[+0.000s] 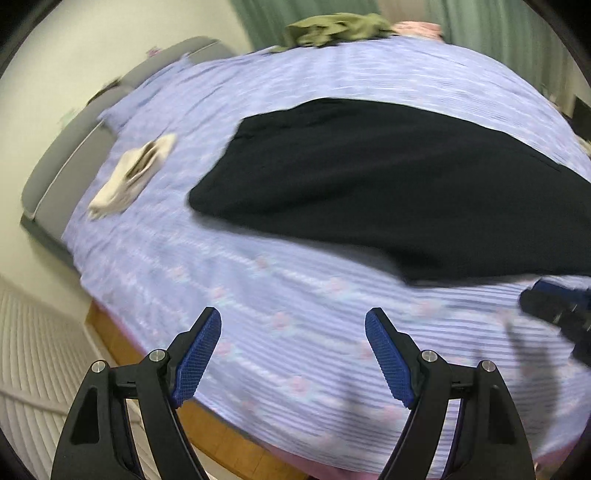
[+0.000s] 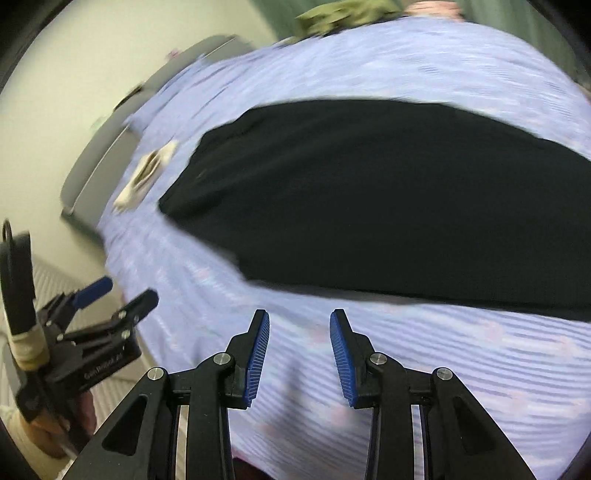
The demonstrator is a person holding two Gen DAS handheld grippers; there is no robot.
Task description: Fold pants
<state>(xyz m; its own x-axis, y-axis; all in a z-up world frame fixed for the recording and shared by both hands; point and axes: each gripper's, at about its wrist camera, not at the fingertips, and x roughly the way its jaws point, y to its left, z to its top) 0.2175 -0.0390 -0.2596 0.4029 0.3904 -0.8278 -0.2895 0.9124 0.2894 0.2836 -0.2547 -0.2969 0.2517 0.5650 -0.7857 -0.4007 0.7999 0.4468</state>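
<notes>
Pants [image 1: 388,184], black and spread flat, lie across the middle of a bed [image 1: 295,314] covered in a lilac striped sheet with small pink flowers. Both views are blurred.

From the left wrist view, the left claw [image 1: 293,356] hangs above bare sheet near the bed's front edge, its blue pads wide apart with nothing between them. The pants sit ahead of it and off to the right, apart from the fingertips, with a band of sheet between.

From the right wrist view, the right claw [image 2: 300,356] stands partly open, a narrower gap than the left, and empty too. The lower edge of the pants runs just ahead of its tips, with a narrow strip of sheet showing between cloth and claw. The left claw shows at the left edge of this view, beside the bed.

A small pale cloth [image 1: 133,177] lies on the sheet left of the pants, and an olive garment [image 1: 332,29] is heaped at the far side.
</notes>
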